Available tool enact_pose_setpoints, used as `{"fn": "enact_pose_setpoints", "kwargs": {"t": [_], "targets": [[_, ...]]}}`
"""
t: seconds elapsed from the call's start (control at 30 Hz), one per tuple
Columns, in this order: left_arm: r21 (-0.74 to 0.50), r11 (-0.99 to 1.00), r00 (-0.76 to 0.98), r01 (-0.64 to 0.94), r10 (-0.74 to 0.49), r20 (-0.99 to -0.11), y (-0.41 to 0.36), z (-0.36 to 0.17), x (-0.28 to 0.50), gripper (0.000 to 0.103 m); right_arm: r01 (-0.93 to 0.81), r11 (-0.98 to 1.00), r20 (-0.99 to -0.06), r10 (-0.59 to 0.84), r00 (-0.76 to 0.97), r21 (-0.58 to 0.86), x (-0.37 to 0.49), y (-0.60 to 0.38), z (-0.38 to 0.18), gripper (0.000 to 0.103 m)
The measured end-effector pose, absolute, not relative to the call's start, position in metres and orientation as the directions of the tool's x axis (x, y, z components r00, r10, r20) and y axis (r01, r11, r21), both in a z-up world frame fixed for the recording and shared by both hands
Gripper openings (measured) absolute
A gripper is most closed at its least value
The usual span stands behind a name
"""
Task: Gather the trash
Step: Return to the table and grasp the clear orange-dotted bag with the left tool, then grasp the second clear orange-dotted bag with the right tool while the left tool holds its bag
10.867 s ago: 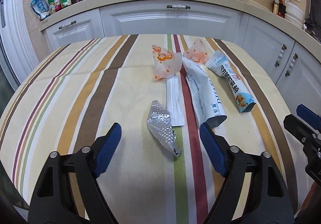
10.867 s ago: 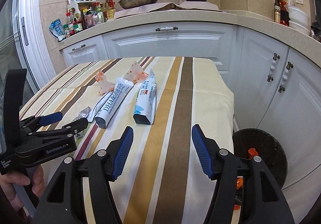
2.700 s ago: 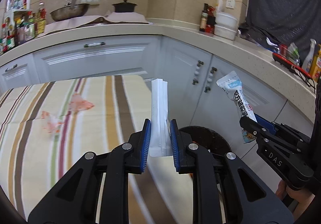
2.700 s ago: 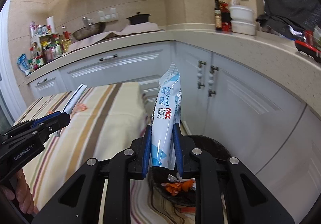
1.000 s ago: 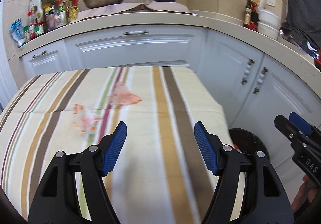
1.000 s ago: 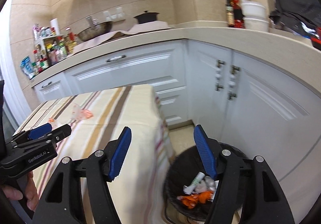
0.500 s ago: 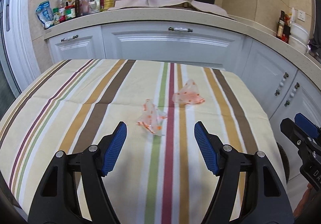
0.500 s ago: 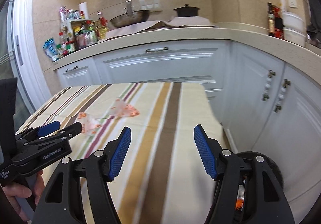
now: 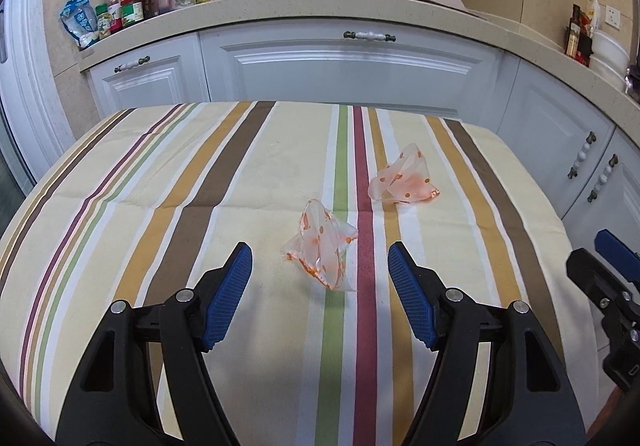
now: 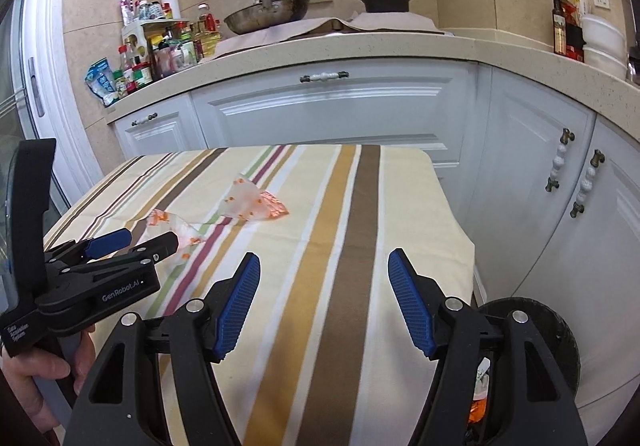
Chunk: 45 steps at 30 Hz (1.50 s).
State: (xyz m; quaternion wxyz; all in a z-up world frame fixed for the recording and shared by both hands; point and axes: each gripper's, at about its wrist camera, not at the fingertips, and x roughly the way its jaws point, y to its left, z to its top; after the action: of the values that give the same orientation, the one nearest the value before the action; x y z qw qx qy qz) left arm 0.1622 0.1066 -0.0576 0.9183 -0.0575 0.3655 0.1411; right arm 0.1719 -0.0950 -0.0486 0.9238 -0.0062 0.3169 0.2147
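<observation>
From the left wrist, the left gripper (image 9: 320, 278) hangs with jaws apart and empty, just short of the near wrapper (image 9: 320, 246) on the striped tablecloth (image 9: 160, 206); the far wrapper (image 9: 404, 180) lies beyond, apart. From the right wrist, the right gripper (image 10: 322, 296) is likewise spread over bare cloth, the bin (image 10: 532, 322) beside the table holding what looks like scraps.

A table under a striped tablecloth (image 9: 224, 182) carries two crumpled clear plastic wrappers with orange dots. The nearer wrapper (image 9: 320, 246) lies on the green stripe; the farther wrapper (image 9: 404, 182) lies apart, right of the red stripe.
</observation>
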Motion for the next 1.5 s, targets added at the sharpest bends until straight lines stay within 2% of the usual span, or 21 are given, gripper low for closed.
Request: {"fn": "enact_pose_setpoints", "kwargs": {"t": [0.33,0.57,0.73,0.77,1.5], "targets": [[-0.001,0.953,0.634,-0.302,0.200,-0.747,0.116,-0.076,0.189,0.067,-0.392,0.909,-0.606,0.393,0.692,0.142,0.186,-0.100,-0.056,0.067],[-0.037,0.960,0.615,-0.277,0.148,-0.774,0.119,-0.083,0.194,0.039,-0.398,0.905,-0.615,0.399,0.680,0.147,0.190,-0.098,-0.057,0.067],[-0.051,0.961,0.622,-0.271,0.134,-0.772,0.122,-0.083,0.192,0.032,-0.403,0.904,-0.622,0.397,0.674,0.140,0.190,-0.094,-0.058,0.067],[-0.053,0.961,0.623,-0.270,0.132,-0.771,0.123,-0.083,0.191,0.018,-0.405,0.904,-0.624,0.398,0.673,0.139,0.189,-0.092,-0.058,0.067],[-0.043,0.932,0.657,-0.361,0.221,-0.721,0.201,-0.059,0.168,0.018,-0.475,0.873,-0.651,0.426,0.629,0.112,0.218,-0.006,-0.051,0.067]]}}
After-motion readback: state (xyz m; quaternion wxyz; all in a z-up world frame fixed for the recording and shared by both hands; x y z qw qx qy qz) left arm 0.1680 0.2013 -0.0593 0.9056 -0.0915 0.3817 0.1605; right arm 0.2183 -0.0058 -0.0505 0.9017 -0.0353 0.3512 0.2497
